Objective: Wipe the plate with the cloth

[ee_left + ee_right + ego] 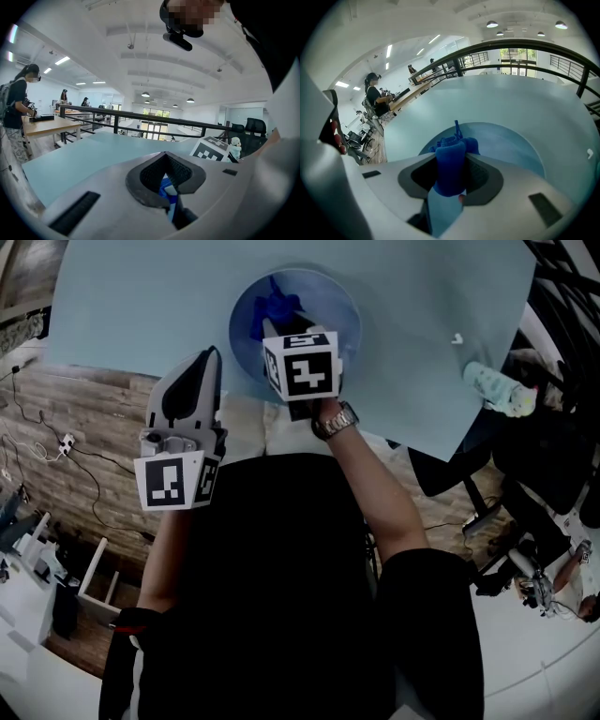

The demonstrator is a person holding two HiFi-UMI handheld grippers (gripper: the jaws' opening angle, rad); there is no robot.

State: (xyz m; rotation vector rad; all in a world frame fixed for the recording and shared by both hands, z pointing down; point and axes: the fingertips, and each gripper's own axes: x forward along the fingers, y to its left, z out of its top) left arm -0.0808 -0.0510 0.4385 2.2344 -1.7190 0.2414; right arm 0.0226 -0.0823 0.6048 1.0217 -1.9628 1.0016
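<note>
1. Blue cloth (449, 154) is pinched as a bunched wad between the jaws of the right gripper (451, 176), and its free end pokes out ahead of the tips.
2. Just ahead of and below those tips lies the blue plate (511, 145). Whether the cloth touches it cannot be told.
3. The left gripper (166, 180) is held back, to the left of the right one and nearer the person. Its jaws are drawn together on nothing I can name; a blue and white sliver shows in the slot. It does not touch the plate.
4. Likely risks:
   - Nothing steadies the plate, so a firm sideways stroke could slide it, and the table's near edge is close behind the right gripper.
   - The wad is narrow, so a steep push might bring the hard jaw tips onto the plate.
   - Pressing down on the rim could tip the plate.
5. Under the plate is a smooth pale blue table (511, 98), bare ahead of the right gripper.
6. Beyond the table run a black railing (525, 47), wooden desks with a person (375, 98) standing at one, and ceiling lights in an open hall.
</note>
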